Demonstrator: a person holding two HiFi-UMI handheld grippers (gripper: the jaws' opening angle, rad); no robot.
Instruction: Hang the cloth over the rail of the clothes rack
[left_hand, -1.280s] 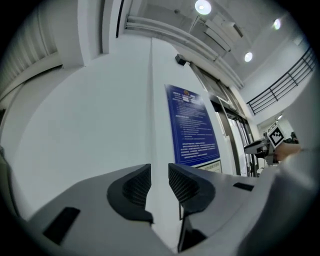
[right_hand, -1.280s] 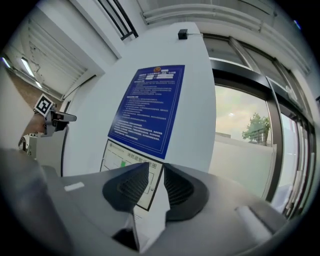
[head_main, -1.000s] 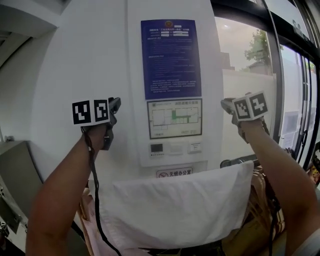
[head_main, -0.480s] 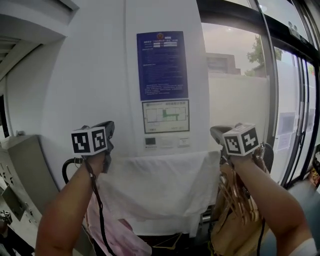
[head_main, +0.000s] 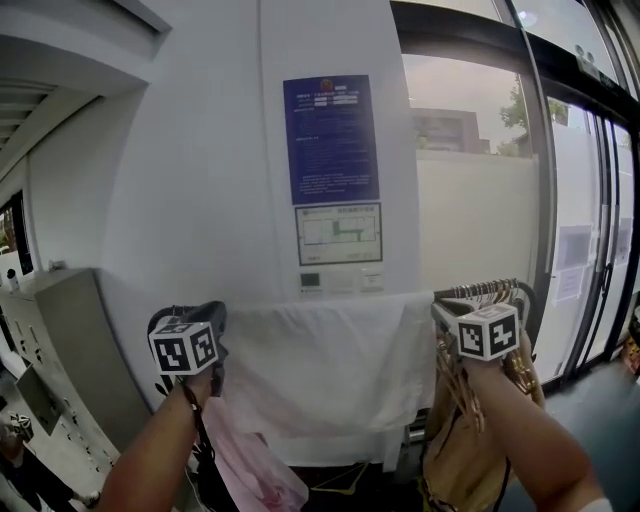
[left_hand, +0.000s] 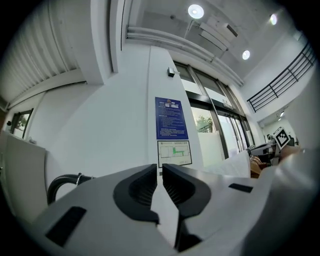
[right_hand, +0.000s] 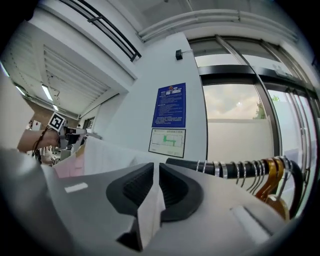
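Note:
A white cloth (head_main: 330, 370) hangs flat in front of the wall, its top edge stretched between my two grippers. That edge runs along the line of the black rail (head_main: 490, 290) and hides the rail between them. The left gripper (head_main: 216, 314) is at the cloth's top left corner. In the left gripper view the left gripper (left_hand: 160, 175) is shut on a thin fold of cloth (left_hand: 167, 222). The right gripper (head_main: 441, 313) holds the top right corner. In the right gripper view the right gripper (right_hand: 156, 172) is shut on a fold of cloth (right_hand: 149, 212), with the rail (right_hand: 225, 168) just beyond.
Wooden hangers (head_main: 498, 292) crowd the rail's right end above a tan garment (head_main: 465, 450). A pink garment (head_main: 255, 470) hangs below the cloth at left. A blue notice (head_main: 330, 140) is on the white wall. A grey cabinet (head_main: 75, 350) stands left and glass doors (head_main: 580, 200) right.
A second ago both grippers were raised well above the cloth. They have come down to its top corners, and the cloth now hangs flat between them. The head view has tilted up.

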